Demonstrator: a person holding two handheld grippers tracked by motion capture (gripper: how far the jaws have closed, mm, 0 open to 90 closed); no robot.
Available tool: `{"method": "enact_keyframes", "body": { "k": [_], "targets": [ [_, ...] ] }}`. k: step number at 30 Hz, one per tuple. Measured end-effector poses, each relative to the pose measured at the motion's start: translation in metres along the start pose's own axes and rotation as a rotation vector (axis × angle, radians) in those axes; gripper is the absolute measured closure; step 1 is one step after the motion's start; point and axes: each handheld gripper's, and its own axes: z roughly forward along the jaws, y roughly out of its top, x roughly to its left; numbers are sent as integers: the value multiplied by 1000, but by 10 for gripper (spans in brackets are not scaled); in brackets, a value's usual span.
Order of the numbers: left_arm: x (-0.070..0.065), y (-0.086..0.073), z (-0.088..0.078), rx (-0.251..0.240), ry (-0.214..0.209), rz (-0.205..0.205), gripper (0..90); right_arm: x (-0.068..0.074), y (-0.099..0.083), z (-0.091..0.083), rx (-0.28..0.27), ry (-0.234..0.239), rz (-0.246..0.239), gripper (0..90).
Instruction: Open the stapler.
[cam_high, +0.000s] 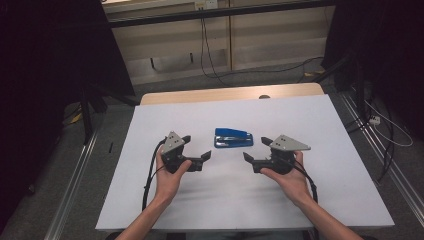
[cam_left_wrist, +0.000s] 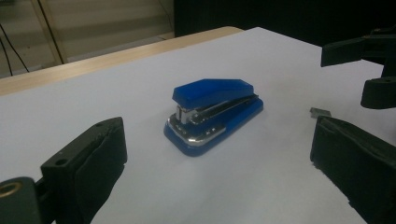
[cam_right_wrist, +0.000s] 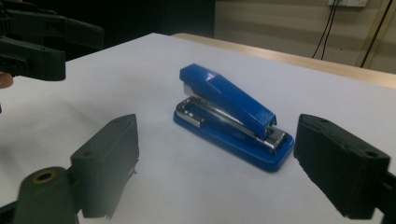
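Stapler (cam_high: 233, 138), blue w/ a metal inner part, lies flat on the white sheet, between the two grippers and a bit farther from the person than both, touching neither.

Right gripper (cam_high: 254, 153) is held in the right hand (cam_high: 290, 177), jaws wide apart, nothing between the pads. In the right gripper view its two black jaws stand left and right of the stapler, which lies beyond them with bare sheet in between. Left gripper (cam_high: 196, 149) is in the left hand (cam_high: 169, 177), jaws also spread wide and holding nothing; in the left gripper view the stapler sits further out between its jaws, not touched. Both grippers point toward each other over the sheet, each w/ a grey three-cornered plate on top and a black cable trailing back along the forearm.

A small grey metal bit (cam_left_wrist: 320, 112), prob. a staple piece, lies on the sheet near the left gripper's jaw, apart from the stapler.

White sheet (cam_high: 310, 200) covers almost all of the wooden table (cam_high: 200, 95); only a light wood strip shows at the far edge. Behind the table is a grey floor (cam_high: 280, 80) w/ loose black cables, and a pale panelled wall (cam_high: 165, 47). Both sides of the room are dark. Metal rails (cam_high: 75, 175) run on the floor along the table sides.
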Motion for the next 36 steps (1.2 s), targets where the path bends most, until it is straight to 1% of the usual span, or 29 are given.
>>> {"method": "enact_keyframes", "body": {
  "k": [1, 2, 4, 5, 8, 12, 14, 16, 17, 18, 19, 20, 21, 22, 23, 24, 26, 27, 29, 32, 33, 35, 36],
  "targets": [
    [0, 1, 2, -2, -4, 8, 43, 0, 2, 2, -3, -1, -3, 157],
    [1, 2, 5, 7, -6, 16, 49, -1, 4, 5, -7, -3, -5, 166],
    [3, 4, 10, 8, 1, 9, 50, -1, 7, 9, -13, 3, 0, 183],
    [4, 5, 12, 10, -3, 8, 50, -1, 8, 12, -15, 5, -1, 191],
    [7, 7, 19, -2, 4, 4, 52, 0, 11, 19, -19, 10, -3, 208],
    [10, 10, 28, 14, 15, 19, 54, 0, 12, 30, -26, 13, 8, 235],
    [12, 13, 33, 5, 13, 18, 55, -1, 14, 37, -27, 11, 6, 239],
    [14, 16, 36, 12, 1, 14, 53, -2, 18, 42, -25, 21, 0, 238],
    [16, 16, 37, 12, 3, 19, 52, -3, 20, 43, -27, 18, -5, 238],
    [18, 16, 39, 15, 14, 21, 52, -4, 22, 44, -28, 14, -5, 239],
    [19, 16, 39, 14, 15, 23, 51, -6, 23, 45, -32, 9, 5, 251],
    [20, 15, 39, 18, 14, 13, 51, -7, 23, 46, -37, 9, 9, 258],
    [22, 14, 39, 32, 10, 7, 51, -7, 22, 47, -36, 8, 13, 264],
    [22, 13, 39, 55, 17, 15, 54, -7, 21, 48, -36, 10, 12, 276],
    [22, 13, 39, 62, 24, 25, 54, -7, 20, 48, -32, 14, 14, 285],
    [22, 12, 39, 68, 38, 44, 51, -7, 19, 49, -27, 16, 10, 292],
    [22, 11, 39, 77, 30, 40, 45, -3, 18, 49, -28, 28, -13, 321],
    [22, 11, 40, 86, 14, 34, 46, -1, 17, 49, -25, 37, -16, 336],
    [24, 9, 41, 90, 3, 21, 47, 2, 15, 51, -16, 55, -6, 366],
    [28, 7, 43, 102, 9, 19, 56, 6, 10, 56, 9, 74, -20, 453],
    [29, 6, 43, 102, 7, 9, 57, 6, 9, 58, 12, 76, -16, 468],
    [30, 4, 44, 122, 6, -8, 59, 6, 9, 60, 14, 91, -8, 552],
    [31, 4, 44, 127, 7, -7, 64, 5, 9, 61, 15, 97, -16, 599]
  ]
}}
